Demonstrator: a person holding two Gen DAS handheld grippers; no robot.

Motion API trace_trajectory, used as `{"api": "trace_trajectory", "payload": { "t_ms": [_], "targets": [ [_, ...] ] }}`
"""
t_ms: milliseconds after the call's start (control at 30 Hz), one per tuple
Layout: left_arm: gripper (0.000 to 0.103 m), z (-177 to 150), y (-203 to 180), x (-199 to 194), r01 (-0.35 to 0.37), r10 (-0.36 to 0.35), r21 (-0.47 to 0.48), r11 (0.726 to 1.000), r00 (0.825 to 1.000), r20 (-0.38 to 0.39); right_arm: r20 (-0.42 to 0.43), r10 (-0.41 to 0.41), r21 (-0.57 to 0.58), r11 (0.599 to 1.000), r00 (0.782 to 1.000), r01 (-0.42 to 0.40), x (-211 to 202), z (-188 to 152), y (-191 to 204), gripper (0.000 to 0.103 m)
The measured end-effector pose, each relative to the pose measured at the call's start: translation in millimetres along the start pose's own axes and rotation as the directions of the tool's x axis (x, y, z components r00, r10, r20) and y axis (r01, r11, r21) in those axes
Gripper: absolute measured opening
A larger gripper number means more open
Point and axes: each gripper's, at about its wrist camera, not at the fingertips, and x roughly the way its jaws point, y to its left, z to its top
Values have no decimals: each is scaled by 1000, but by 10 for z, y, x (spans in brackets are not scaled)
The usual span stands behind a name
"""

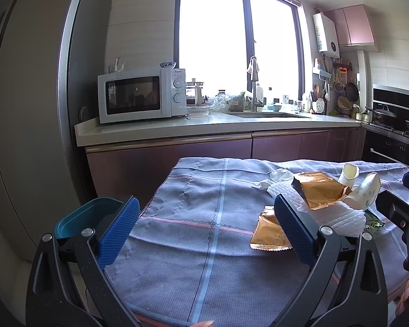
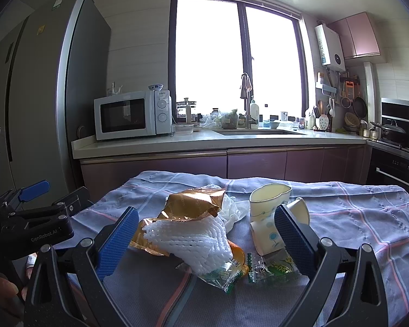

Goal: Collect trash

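Both the left tongs (image 1: pixel 207 226) and right tongs (image 2: pixel 207 231) hang released and empty over the cloth-covered tabletop (image 2: pixel 354 218), where wrappers (image 2: pixel 193 204), foam netting (image 2: pixel 193 237) and paper cups (image 2: pixel 267 204) lie heaped.

Lighting: strong daylight from window (image 1: pixel 237 38), panes blown out white. Interior dimmer, backlit; refrigerator (image 2: pixel 41 87) side shaded. Foil wrapper (image 2: pixel 193 204) glints. Optics: fisheye bowing of straight lines, dark vignetted corners. Focus: sharp centrally, softer toward edges.

Microwave (image 2: pixel 132 115) and fridge (image 2: pixel 49 87) flank the window (image 2: pixel 240 54).
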Motion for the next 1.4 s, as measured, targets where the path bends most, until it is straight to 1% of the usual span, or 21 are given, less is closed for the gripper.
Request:
{"api": "trace_trajectory", "payload": {
  "t_ms": [1400],
  "targets": [
    [97,2,9,-11,-3,3,-7,1000,1000,-6,-6,16,16,1000,1000,-16,30,11,-21,96]
  ]
}}
